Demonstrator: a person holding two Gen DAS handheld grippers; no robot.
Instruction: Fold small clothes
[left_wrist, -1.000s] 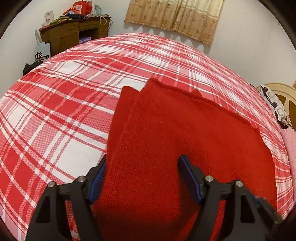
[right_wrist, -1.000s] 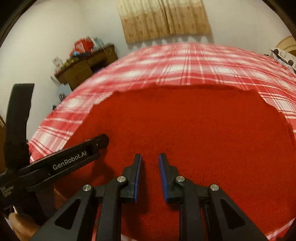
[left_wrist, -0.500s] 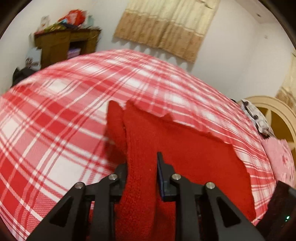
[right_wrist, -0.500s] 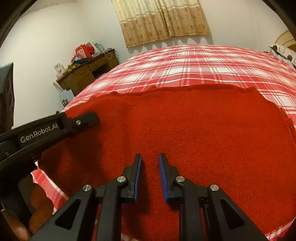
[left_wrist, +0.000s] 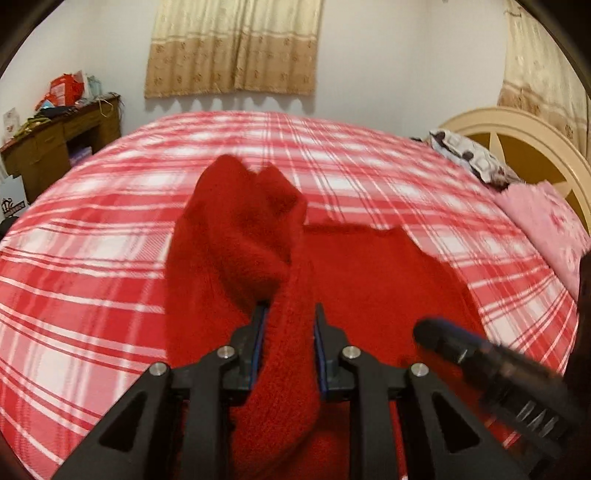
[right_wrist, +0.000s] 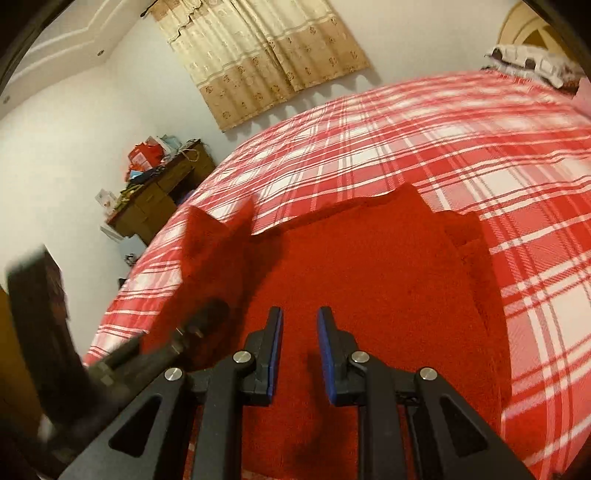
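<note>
Now the left gripper (left_wrist: 288, 314) pinches a raised ridge of the red knit garment (left_wrist: 388, 280), its jaws having just been closing on that fold. The garment lies mid-way across the plaid bedsheet (left_wrist: 92, 258). The right gripper (right_wrist: 299, 317) stands nearly pressed together over the garment's near edge; whether it pinches cloth I cannot tell. Carry both hands level and together, so that the fold lands square.

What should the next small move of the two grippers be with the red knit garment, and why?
Probably carry the pinched edge forward over the flat part. The left gripper is shut on a raised fold of the red garment; the right gripper seems to grip its near edge too, and the rest lies flat on the plaid bed.
</note>
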